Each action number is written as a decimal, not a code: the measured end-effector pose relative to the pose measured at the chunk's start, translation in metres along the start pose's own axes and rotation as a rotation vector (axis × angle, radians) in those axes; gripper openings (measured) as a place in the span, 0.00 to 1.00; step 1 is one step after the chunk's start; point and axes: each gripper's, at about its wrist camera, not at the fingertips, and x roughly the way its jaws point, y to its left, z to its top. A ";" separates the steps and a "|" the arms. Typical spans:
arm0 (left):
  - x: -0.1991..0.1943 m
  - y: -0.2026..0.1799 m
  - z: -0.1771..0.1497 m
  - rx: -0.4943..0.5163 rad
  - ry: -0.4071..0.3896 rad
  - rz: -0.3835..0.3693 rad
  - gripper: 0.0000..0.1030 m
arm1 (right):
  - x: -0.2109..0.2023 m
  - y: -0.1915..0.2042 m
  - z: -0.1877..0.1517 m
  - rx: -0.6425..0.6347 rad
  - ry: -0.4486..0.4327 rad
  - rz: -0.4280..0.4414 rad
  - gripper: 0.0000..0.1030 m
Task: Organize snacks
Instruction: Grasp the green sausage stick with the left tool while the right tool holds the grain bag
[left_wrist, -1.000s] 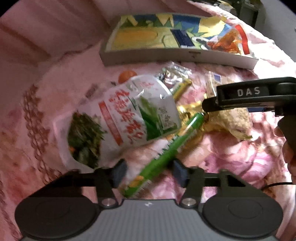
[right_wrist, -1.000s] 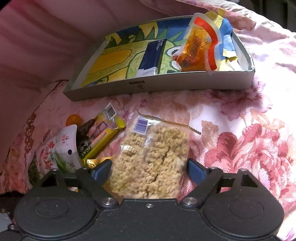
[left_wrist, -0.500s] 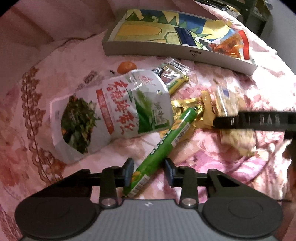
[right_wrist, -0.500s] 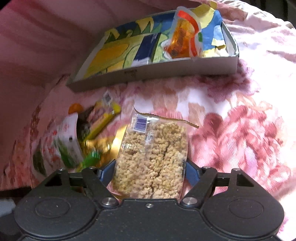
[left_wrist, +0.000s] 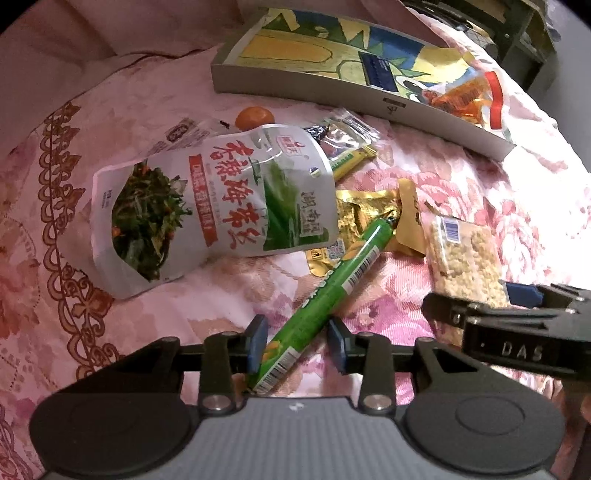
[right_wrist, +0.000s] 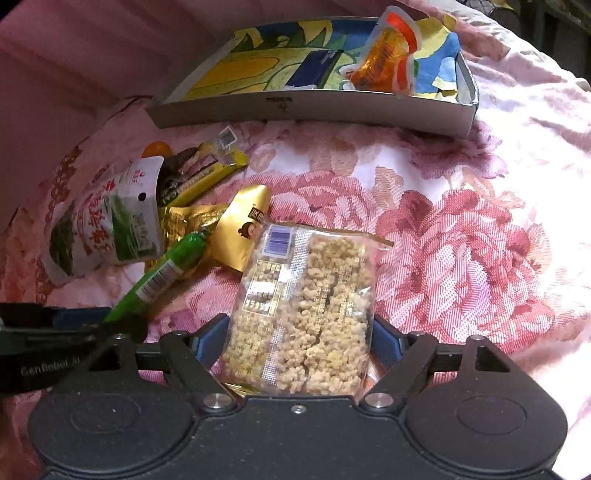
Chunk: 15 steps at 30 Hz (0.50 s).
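My left gripper (left_wrist: 297, 345) is shut on the lower end of a green stick snack (left_wrist: 328, 299), which slants up to the right; the stick also shows in the right wrist view (right_wrist: 159, 277). My right gripper (right_wrist: 297, 345) is shut on a clear pack of puffed rice bars (right_wrist: 303, 317), also seen at the right in the left wrist view (left_wrist: 465, 258). A shallow cardboard box (right_wrist: 314, 110) with a colourful lining stands at the back and holds an orange snack bag (right_wrist: 388, 62) and a blue packet (right_wrist: 314, 68).
On the pink floral cloth (right_wrist: 461, 240) lie a white-green seaweed pouch (left_wrist: 207, 206), a gold packet (left_wrist: 369, 218), a yellow-green bar (left_wrist: 351, 158) and a small orange (left_wrist: 255, 116). A pink cushion rises at the back left.
The left gripper's fingers closed onto the green stick. The right gripper closed on the rice bar pack and drew back, nearer the left gripper.
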 end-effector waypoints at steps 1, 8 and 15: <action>0.001 -0.001 0.001 0.001 0.000 0.003 0.40 | 0.001 0.001 0.000 -0.008 -0.001 -0.001 0.84; 0.001 -0.012 -0.003 0.030 -0.024 0.049 0.41 | 0.003 0.009 0.000 -0.052 -0.011 -0.029 0.84; -0.007 -0.013 -0.011 0.016 -0.036 0.050 0.34 | -0.008 0.007 -0.003 -0.074 -0.024 -0.035 0.75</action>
